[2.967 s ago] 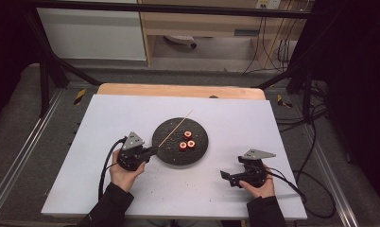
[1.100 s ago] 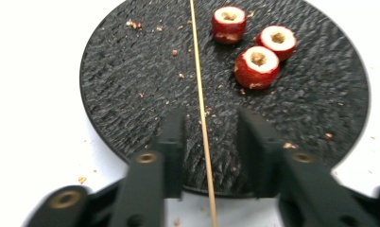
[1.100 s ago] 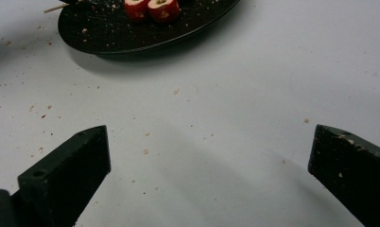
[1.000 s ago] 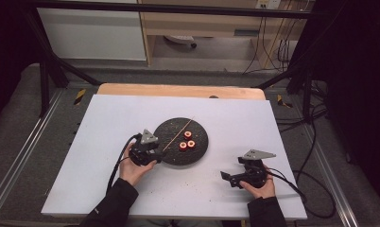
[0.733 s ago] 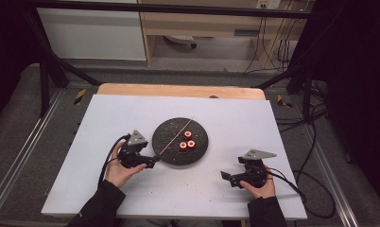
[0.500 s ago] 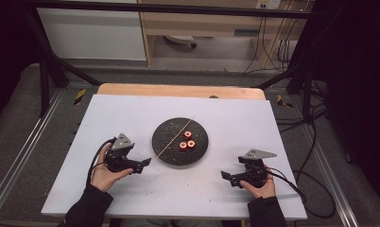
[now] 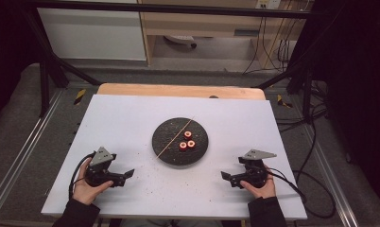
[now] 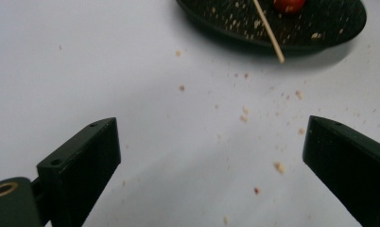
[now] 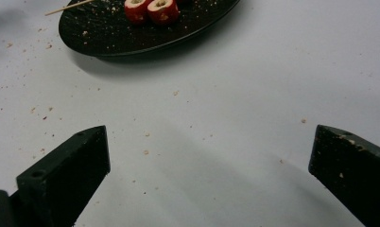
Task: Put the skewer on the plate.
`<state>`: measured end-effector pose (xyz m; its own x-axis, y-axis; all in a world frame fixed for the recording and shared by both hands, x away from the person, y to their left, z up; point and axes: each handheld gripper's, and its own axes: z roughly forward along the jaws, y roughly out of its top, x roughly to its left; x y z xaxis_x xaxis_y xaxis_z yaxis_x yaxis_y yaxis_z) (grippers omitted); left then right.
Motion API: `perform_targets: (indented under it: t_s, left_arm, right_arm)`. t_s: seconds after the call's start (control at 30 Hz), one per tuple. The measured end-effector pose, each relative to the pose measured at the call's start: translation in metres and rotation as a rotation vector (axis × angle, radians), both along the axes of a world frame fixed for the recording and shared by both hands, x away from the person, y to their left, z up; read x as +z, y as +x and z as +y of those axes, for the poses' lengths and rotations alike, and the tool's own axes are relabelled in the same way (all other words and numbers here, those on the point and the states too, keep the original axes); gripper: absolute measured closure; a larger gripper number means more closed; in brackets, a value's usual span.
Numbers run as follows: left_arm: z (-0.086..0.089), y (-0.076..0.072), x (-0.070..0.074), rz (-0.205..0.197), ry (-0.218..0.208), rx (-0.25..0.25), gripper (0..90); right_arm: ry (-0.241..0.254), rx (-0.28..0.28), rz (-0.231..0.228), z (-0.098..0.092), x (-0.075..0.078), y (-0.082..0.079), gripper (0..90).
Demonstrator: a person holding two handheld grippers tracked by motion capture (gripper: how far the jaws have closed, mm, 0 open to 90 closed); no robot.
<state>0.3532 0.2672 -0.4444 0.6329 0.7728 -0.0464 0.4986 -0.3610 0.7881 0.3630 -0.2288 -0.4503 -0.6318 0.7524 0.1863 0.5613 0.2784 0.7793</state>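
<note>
Plate, black and round, is sitting mid-table, carrying three red cored pieces and a wooden skewer whose near tip is overhanging the rim. Your left gripper has just been opening; its jaws are standing wide, gripping nothing. Your right gripper is resting wide apart too, empty.

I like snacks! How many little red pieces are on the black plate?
3 red pieces: one beside the skewer, two touching near the middle of the plate.
</note>
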Motion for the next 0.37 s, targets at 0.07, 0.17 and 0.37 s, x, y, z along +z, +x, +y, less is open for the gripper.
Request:
perform_targets:
  t_s: [0.07, 0.17, 0.37]
  left_arm:
    - [0.0022, -0.0006, -0.0031, 0.003, 0.024, 0.0, 4.0]
    - [0.0042, -0.002, -0.0054, 0.005, 0.015, -0.003, 3.6]
    - [0.0039, -0.0022, -0.0065, 0.006, 0.013, -0.008, 3.5]
  right_arm:
    - [-0.005, 0.004, -0.001, 0.0, -0.0002, -0.0004, 0.7]
    - [-0.006, 0.009, 0.005, 0.0004, -0.0003, -0.0016, 0.6]
    - [-0.019, 0.023, 0.011, 0.001, -0.0023, -0.0026, 0.6]
